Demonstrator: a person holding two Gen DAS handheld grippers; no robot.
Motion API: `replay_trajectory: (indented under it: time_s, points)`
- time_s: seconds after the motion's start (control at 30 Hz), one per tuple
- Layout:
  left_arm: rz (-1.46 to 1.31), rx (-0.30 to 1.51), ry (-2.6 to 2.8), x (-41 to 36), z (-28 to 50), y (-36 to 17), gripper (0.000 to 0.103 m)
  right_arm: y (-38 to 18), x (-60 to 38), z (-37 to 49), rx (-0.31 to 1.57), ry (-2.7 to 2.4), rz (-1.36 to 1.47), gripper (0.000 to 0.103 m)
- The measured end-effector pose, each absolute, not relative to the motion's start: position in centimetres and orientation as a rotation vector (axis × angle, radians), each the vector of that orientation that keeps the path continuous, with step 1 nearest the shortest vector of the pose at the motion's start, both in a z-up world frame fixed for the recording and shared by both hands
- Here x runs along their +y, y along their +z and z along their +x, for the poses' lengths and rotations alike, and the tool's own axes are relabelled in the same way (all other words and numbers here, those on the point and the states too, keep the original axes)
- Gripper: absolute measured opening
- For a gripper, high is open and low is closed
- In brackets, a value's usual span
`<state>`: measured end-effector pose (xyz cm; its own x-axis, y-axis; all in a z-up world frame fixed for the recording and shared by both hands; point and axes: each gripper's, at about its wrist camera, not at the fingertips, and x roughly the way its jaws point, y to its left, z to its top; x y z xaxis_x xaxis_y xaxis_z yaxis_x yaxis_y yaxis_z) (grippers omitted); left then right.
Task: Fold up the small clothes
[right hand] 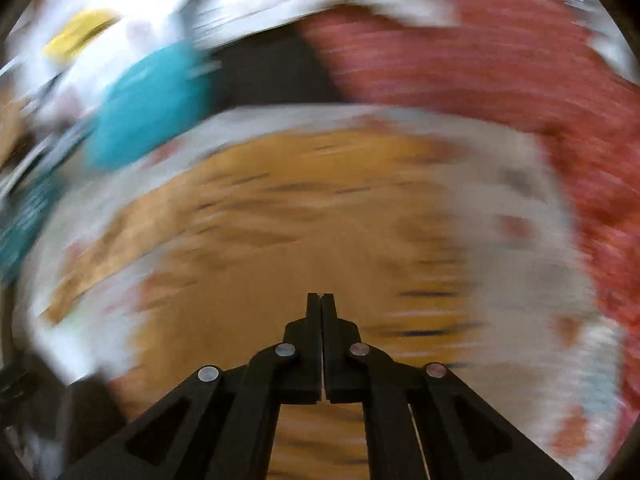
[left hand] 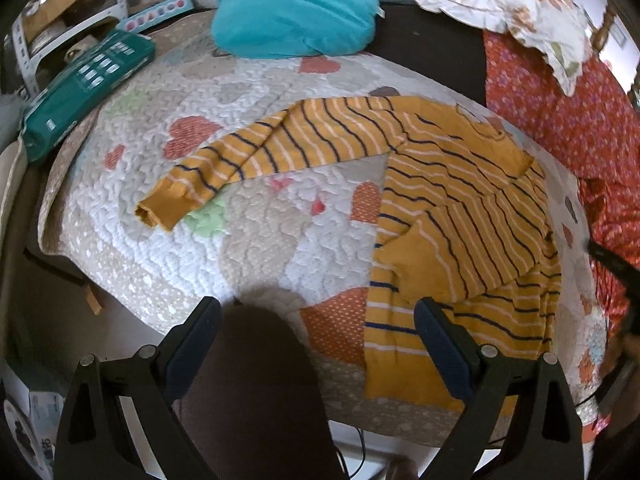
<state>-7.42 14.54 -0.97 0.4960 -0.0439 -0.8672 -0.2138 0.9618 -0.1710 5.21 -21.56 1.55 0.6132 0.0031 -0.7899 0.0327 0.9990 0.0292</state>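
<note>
A small mustard-yellow shirt with navy and white stripes [left hand: 452,208] lies on a quilted heart-print mat [left hand: 248,240]. Its right sleeve is folded over the body; its left sleeve [left hand: 224,168] stretches out to the left, cuff toward me. My left gripper [left hand: 318,316] is open and empty above the mat's near edge, its right finger [left hand: 440,344] over the shirt's hem. The right wrist view is heavily motion-blurred. My right gripper [right hand: 321,300] is shut with nothing between its fingers, above the blurred yellow shirt [right hand: 280,220].
A teal cushion [left hand: 296,12] lies at the mat's far edge. A teal box [left hand: 84,84] rests at the far left. Red floral fabric [left hand: 580,120] and a white floral pillow [left hand: 512,0] lie to the right. A dark-clothed knee [left hand: 256,380] is between my left fingers.
</note>
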Motion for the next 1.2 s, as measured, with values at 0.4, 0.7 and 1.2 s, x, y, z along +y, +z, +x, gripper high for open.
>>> replay_trajectory:
  time_s: [0.4,0.7,1.2]
  points:
    - [-0.235,1.110,0.103,11.6,-6.8,-2.5,0.097,0.5,-22.7,0.9,0.967,0.223,-0.022,0.048]
    - [-0.312,1.072,0.139,15.4,-8.2,-2.0,0.097,-5.0,-0.6,1.1,0.988,0.622,-0.367,0.049]
    - [-0.393,1.101,0.120,17.3,-7.5,-3.8,0.097,-3.2,-3.8,6.4,1.024,0.412,-0.167,0.000]
